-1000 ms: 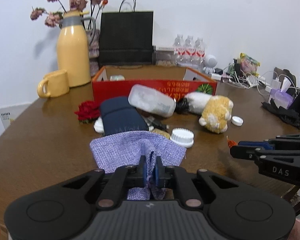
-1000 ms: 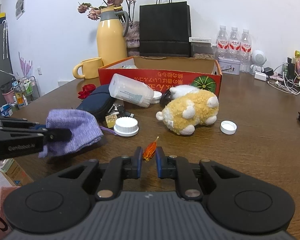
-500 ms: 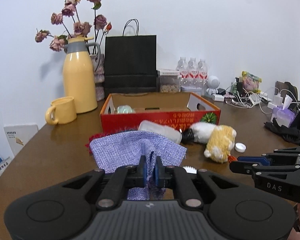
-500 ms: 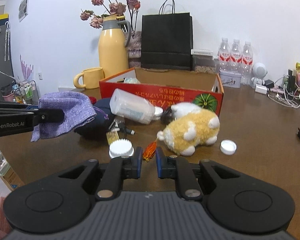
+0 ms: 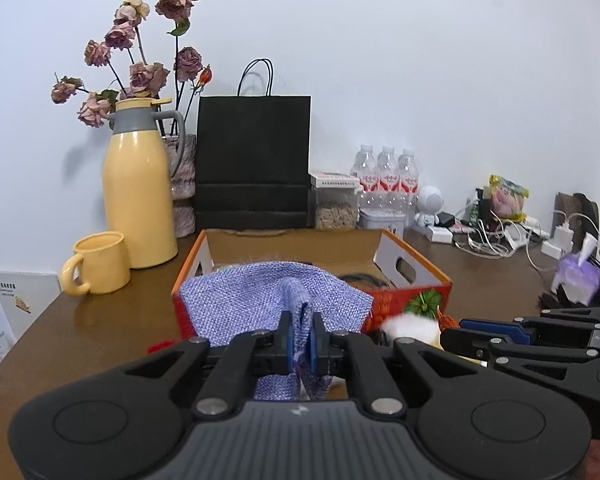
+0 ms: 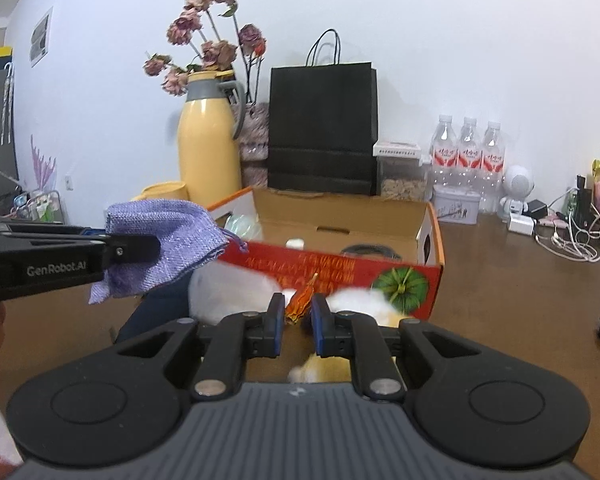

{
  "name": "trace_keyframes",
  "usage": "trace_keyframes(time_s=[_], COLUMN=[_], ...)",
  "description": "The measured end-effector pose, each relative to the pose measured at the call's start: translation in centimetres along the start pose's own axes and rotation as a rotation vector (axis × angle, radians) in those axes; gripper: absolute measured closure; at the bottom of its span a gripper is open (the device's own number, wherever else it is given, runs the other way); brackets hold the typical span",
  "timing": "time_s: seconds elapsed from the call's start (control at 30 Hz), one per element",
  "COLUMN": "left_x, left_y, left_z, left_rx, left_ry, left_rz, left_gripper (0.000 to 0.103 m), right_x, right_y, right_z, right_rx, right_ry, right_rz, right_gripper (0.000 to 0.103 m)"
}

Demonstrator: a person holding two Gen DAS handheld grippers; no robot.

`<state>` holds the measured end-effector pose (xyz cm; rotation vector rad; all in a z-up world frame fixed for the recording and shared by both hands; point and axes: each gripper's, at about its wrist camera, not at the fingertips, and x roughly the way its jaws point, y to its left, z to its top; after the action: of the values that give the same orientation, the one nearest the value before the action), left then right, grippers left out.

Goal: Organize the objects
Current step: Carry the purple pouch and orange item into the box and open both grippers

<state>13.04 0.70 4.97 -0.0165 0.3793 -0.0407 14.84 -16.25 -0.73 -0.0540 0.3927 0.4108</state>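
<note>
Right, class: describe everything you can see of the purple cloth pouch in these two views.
The purple pouch is a coarse woven fabric bag, lilac-blue, soft and crumpled. A fold of it is pinched between the left gripper's blue-padded fingers, so it hangs in the air, above the table and in front of the red cardboard box. A thin drawstring dangles from one corner. Nothing else touches it.

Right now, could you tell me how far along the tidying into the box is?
A few things already lie in the box. In hand: the left hand-held gripper pinches the purple pouch, the right an orange scrap. The plush toy is still outside.
</note>
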Motion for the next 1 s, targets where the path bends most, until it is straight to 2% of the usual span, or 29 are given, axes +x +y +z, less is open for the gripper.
trace_keyframes(time_s=[0.17,0.4,0.5,0.77,1.0], left_x=[3.1,8.0,10.0,15.2,18.1], left_y=[-0.1,-0.3,-0.1,0.8,1.4], left_z=[1.8,4.0,5.0,7.4,8.3], left_rx=[0.010,0.004,-0.003,-0.030,-0.059], left_ry=[-0.021,-0.009,-0.004,0.016,0.008], left_rz=[0.020,0.028,0.055,0.088,0.092], left_gripper=[0.097,0.097,0.097,0.097,0.097], right_x=[2.7,7.1,8.8,14.1,18.2], right_y=[-1.0,-2.3,-2.8,-4.5,-5.9], right_z=[1.6,3.9,4.8,7.5,7.9], right_rx=[0.008,0.014,0.013,0.027,0.040], right_ry=[-0.014,-0.011,-0.011,0.033,0.079], right_rz=[-0.020,-0.048,-0.056,-0.053,-0.077], right_gripper=[0.089,0.089,0.089,0.089,0.089])
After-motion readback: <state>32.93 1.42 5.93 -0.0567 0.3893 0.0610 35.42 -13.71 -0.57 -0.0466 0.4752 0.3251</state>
